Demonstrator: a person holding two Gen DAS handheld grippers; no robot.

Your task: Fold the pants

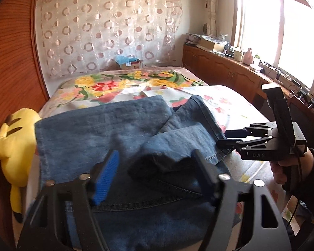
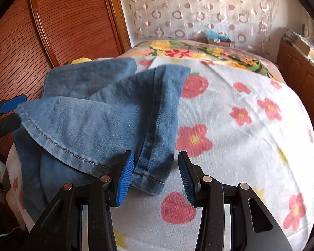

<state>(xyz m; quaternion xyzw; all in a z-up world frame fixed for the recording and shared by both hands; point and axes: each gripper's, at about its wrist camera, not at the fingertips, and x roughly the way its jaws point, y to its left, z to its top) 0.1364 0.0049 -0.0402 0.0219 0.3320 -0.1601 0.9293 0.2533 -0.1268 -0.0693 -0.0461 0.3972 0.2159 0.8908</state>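
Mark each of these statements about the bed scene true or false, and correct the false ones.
1. The jeans lie on a floral bedspread. True.
2. The right hand-held gripper is clamped shut on a leg hem. False: its jaws stand apart, with the hem lying between them and the pads not pressing on it.
3. A yellow plush toy sits beside the jeans, near the wooden wardrobe. True.
4. The jeans are already folded into a neat stack. False: the legs lie crossed and rumpled.
5. The left hand-held gripper is over bare bedspread. False: it is over the denim.
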